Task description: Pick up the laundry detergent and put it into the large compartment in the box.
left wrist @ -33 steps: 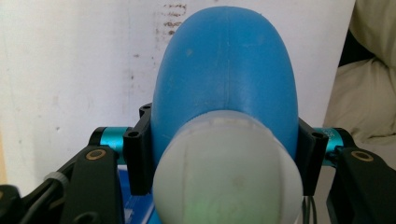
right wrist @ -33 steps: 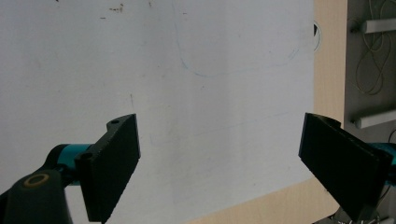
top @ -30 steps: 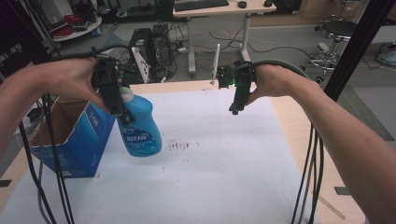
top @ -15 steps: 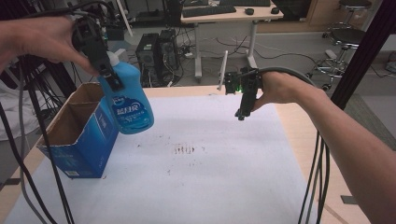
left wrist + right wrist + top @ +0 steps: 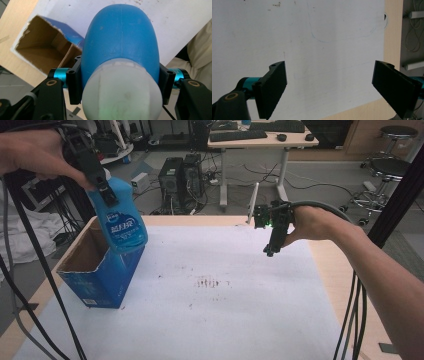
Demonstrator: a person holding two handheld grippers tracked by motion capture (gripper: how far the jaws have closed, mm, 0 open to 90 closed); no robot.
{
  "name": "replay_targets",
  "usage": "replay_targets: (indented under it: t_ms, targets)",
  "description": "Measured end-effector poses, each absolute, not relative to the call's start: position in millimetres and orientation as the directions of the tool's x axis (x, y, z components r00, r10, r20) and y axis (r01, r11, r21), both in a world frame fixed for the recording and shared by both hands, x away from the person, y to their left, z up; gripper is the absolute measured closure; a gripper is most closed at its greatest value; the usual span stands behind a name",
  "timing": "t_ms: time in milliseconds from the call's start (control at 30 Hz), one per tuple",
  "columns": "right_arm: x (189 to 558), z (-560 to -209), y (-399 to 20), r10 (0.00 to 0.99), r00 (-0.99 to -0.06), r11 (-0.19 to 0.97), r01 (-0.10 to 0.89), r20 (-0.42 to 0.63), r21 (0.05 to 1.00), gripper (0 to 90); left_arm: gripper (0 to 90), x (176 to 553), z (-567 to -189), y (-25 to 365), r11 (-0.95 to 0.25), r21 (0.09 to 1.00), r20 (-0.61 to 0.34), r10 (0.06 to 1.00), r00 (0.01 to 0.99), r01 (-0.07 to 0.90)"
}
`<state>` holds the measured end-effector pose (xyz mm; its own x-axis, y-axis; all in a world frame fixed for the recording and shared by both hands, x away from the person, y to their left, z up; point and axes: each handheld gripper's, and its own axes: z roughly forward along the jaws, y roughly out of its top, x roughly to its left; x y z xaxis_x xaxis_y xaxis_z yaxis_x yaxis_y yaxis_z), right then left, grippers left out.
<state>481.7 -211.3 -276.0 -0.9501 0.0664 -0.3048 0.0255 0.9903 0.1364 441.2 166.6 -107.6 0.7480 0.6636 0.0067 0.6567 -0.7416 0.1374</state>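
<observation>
Left gripper (image 5: 106, 195) clamps blue bottle (image 5: 119, 222) by its neck, lifted above open cardboard box (image 5: 97, 270). Right gripper (image 5: 329, 90) hangs over white table (image 5: 240, 310), jaws apart, empty.

The bottle (image 5: 120, 217), at the left above the box (image 5: 102, 270), carries a white label with print too small and blurred to read. The box's small print is illegible too.
</observation>
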Motion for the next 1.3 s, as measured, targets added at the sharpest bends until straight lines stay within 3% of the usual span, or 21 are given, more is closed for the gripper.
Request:
replay_targets:
  t_ms: [667,1300]
  targets:
    - [485,-280,-211,0.064,-0.951,0.991,0.026,-0.301,0.131,11.7,38.6,433,-94,230,-0.636,0.129,0.074,0.771,0.633,0.761]
    - [485,-283,-207,0.059,-0.953,0.991,0.021,-0.299,0.129,11.7,38.6,429,-99,235,-0.642,0.110,0.103,0.767,0.634,0.759]
